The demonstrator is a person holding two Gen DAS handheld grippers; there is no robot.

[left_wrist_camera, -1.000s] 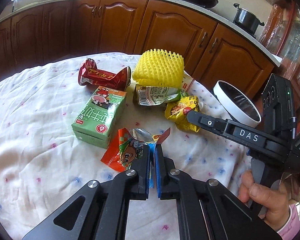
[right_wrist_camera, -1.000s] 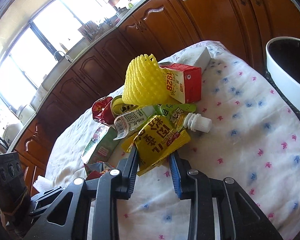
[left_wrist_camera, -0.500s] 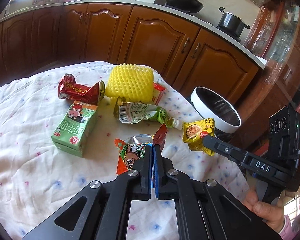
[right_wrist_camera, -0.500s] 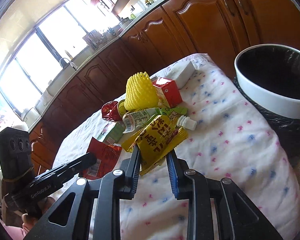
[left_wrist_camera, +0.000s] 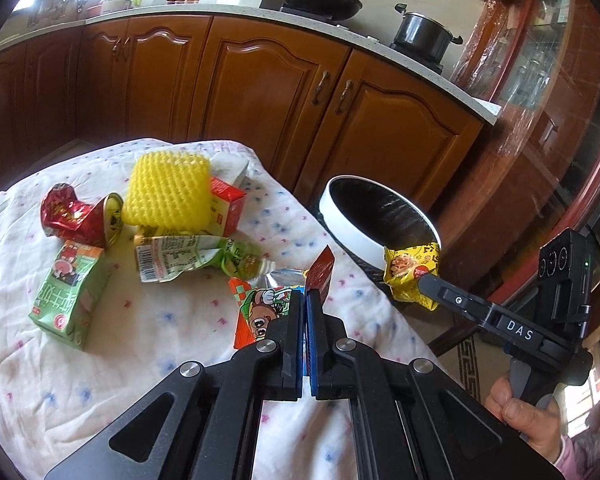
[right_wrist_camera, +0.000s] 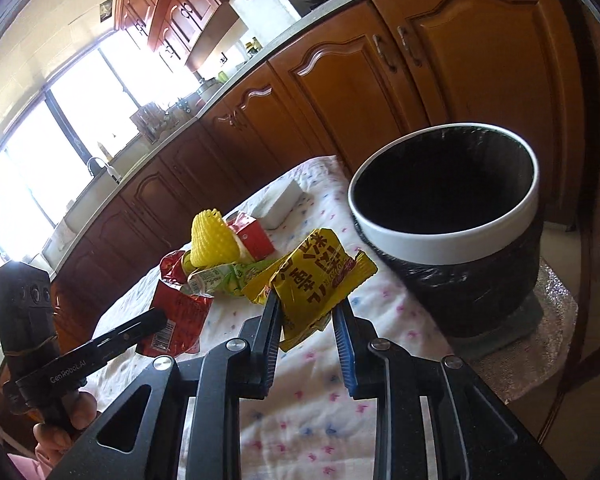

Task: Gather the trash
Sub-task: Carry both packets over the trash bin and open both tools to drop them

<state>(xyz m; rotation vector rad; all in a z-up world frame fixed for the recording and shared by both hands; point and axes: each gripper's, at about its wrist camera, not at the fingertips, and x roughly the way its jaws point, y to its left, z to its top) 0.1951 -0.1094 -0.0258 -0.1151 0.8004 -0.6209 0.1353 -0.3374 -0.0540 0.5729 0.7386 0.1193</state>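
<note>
1. Left claw point(left_wrist_camera: 305, 304): jaws pressed together on an orange snack wrapper point(left_wrist_camera: 260, 312), which hangs clear of the worktop point(left_wrist_camera: 148, 360). Compared with a second ago, wrapper and claw have lifted and swung right, toward the worktop edge.
2. Right claw point(right_wrist_camera: 306, 312): jaws pinching a yellow packet point(right_wrist_camera: 320, 276) by its lower edge. A second ago the packet lay against the pile; it now sits in the air, off the worktop, with its top edge close to the bin point(right_wrist_camera: 444, 232) rim in the right wrist view.
3. Bin: white rim, black liner, standing just beyond the worktop's right edge, mouth unobstructed. From the left wrist view the yellow packet overlaps the near rim, though whether it is over the mouth cannot be told.
4. Meaning for the task, as a judgement: two items are picked and in transit; the right one looks nearest to release, the left follows.
5. Remaining on the worktop, farther back: green carton point(left_wrist_camera: 68, 296), crumpled green pouch point(left_wrist_camera: 188, 254), crushed red can point(left_wrist_camera: 80, 216), yellow foam net point(left_wrist_camera: 168, 194), red carton point(left_wrist_camera: 226, 210), white box point(right_wrist_camera: 280, 204). Collection is at an early stage.
</note>
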